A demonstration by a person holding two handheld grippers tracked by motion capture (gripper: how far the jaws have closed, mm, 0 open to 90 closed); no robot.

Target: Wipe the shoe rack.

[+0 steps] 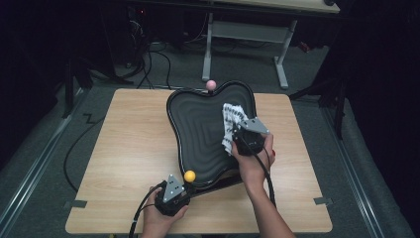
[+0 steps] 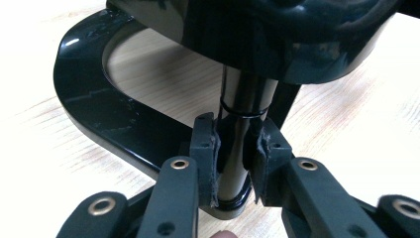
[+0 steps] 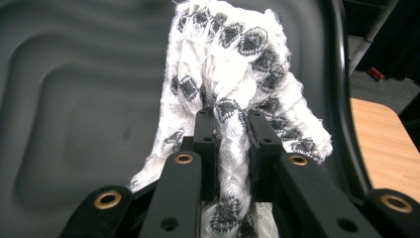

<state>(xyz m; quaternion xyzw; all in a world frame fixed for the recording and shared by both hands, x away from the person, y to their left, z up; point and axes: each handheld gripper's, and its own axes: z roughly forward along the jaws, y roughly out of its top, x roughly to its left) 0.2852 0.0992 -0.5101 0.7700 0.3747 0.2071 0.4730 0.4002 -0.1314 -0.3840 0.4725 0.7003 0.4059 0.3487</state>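
Left gripper (image 1: 174, 191) is sitting at the near edge of the wooden table (image 1: 129, 148), about 6 o'clock, held in the person's left hand (image 1: 161, 213). In the left gripper view its jaws are closing narrow on a glossy black post (image 2: 236, 148) under the tray, pads pressing both sides of the post. The post is rising from a curved black base (image 2: 99, 114) lying flat on the tabletop. A yellow ball (image 1: 189, 176) is sitting just beside the gripper's grey plate, at the tray's near rim.

Right gripper (image 1: 236, 130) is farther in, toward 1 o'clock from the left one, held in the right hand (image 1: 255, 158) over the right half of the black tray (image 1: 198, 134). Its jaws are pinching a white cloth with dark pattern (image 3: 237, 89); in the right gripper view the cloth is bunching between the pads and spreading out ahead onto the tray's rippled surface (image 3: 74, 99). In the high view the cloth (image 1: 230, 121) is lying on the tray at roughly 2 o'clock of the tray centre, near its right rim.

The tray is wavy-edged, with stepped contour rings inside, and is taking up the middle-to-far part of the table. A pink ball (image 1: 211, 85) is sitting at the tray's far rim, 12 o'clock. Beyond the table, white desk legs (image 1: 282, 59) and cables (image 1: 143, 59) are showing on the grey floor.
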